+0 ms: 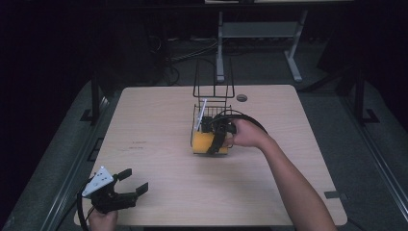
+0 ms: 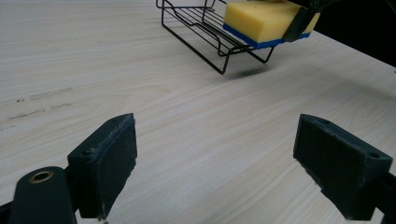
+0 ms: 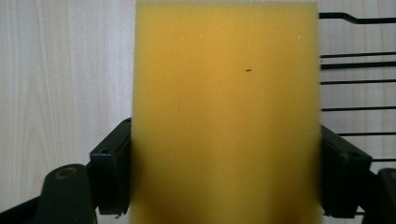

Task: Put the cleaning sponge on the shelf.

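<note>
Right gripper [image 1: 217,139]: clamped on the sponge [image 1: 206,142]; in the right gripper view each black jaw presses one side of the yellow block, which spans the whole gap.
Sponge: yellow foam with a blue layer underneath [image 2: 261,21], held at the near end of the wire rack [image 1: 211,108], near the middle of the table [image 1: 159,159]. In the left gripper view it hangs partly past the rack's front edge; whether it rests on the wires I cannot tell.
Wire rack: black, standing on the tabletop with a tall looped back; a white flat piece [image 1: 201,111] leans inside it.
Left gripper [image 1: 130,185]: jaws spread wide with nothing between them, over bare wood at the near left corner, well apart from the rack.
</note>
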A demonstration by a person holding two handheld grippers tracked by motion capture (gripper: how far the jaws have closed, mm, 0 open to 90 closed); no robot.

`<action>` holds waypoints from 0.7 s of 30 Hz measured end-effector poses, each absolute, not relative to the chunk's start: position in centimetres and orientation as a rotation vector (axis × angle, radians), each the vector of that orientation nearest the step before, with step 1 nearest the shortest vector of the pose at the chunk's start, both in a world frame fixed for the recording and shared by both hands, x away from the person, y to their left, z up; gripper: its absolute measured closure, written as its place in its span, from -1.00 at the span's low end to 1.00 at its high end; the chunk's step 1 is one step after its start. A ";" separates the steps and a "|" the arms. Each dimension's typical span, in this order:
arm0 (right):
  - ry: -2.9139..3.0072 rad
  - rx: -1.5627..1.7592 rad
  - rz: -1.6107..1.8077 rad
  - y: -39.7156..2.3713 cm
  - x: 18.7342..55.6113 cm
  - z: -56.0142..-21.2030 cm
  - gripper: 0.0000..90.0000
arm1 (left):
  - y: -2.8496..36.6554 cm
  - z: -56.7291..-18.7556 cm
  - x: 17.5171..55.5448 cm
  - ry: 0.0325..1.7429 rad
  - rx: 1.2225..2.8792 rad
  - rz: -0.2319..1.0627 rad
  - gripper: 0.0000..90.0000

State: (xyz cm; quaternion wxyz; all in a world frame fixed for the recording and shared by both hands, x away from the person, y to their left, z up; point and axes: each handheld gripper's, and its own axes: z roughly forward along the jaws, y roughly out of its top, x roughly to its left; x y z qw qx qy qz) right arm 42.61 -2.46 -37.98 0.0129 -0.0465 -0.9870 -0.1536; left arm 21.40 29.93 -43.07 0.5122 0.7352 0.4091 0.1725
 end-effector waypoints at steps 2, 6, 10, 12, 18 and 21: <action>-3.068 -0.163 -0.460 -2.5 42.8 -38.1 -0.52 | 29.9 -43.1 21.4 0.984 1.767 0.415 -0.72; -3.070 -0.161 -0.473 -2.5 43.2 -38.5 -0.52 | 29.9 -43.1 21.4 0.985 1.767 0.414 -0.72; -3.061 -0.179 -0.477 -2.6 43.6 -38.8 -0.52 | 29.9 -43.1 21.4 0.983 1.770 0.411 -0.72; -3.055 -0.183 -0.478 -2.7 44.0 -38.9 -0.52 | 29.8 -43.1 21.4 0.985 1.773 0.409 -0.71; -3.043 -0.230 -0.472 -2.9 44.8 -39.4 -0.52 | 29.9 -43.1 21.4 0.983 1.777 0.411 -0.71; -3.042 -0.222 -0.479 -2.9 44.9 -39.5 -0.52 | 29.9 -43.1 21.5 0.984 1.776 0.410 -0.72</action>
